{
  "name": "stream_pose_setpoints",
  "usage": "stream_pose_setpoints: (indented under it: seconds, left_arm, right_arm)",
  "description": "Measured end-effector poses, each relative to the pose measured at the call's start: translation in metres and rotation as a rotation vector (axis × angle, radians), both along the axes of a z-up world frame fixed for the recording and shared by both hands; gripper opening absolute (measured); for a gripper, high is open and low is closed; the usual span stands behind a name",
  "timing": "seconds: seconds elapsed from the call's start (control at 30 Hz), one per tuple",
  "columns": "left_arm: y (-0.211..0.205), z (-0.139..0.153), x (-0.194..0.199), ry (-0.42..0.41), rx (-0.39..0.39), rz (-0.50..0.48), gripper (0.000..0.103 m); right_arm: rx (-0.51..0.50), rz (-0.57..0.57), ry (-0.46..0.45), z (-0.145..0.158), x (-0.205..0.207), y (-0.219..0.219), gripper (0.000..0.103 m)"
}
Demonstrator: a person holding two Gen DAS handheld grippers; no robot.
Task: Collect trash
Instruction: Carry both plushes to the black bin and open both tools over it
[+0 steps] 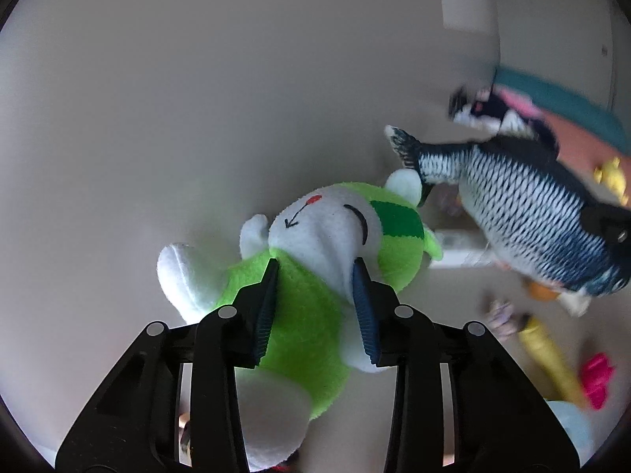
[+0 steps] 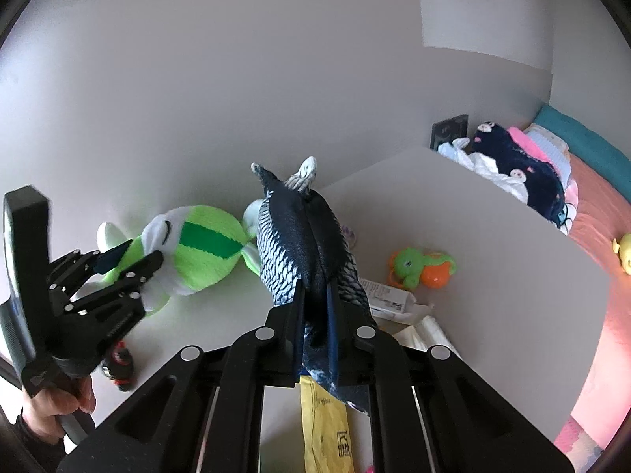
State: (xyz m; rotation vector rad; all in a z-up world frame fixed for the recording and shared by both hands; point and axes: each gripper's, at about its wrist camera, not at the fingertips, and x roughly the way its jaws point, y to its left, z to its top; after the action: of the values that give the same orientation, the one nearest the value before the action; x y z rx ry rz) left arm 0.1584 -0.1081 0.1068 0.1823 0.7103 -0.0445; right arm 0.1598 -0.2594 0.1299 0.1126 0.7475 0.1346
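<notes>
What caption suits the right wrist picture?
Right claw clamps a plush fish while left claw grips a green plush toy.

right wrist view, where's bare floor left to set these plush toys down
Bare pale floor lies between the lime-green plush toy and the right gripper, bordered by the small red and black toy. Crowded: right of the dark scaly fish plush, where the green and orange plastic turtle, white paper scraps and the yellow padded envelope lie along the white panel.
</notes>
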Motion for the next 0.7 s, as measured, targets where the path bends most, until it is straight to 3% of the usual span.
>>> stream_pose_setpoints:
  seconds: [0.33, 0.7]
  left_arm:
    - [-0.063, 0.058, -0.065, -0.069, -0.031, -0.12, 0.036]
    - [-0.198, 0.063, -0.127, -0.069, -0.064, -0.37, 0.038]
  right_arm:
    - [0.037, -0.102, -0.111, 0.05, -0.075, -0.074, 0.01]
    - [0.009, -0.313, -0.135, 0.043, -0.173, -0.196, 0.01]
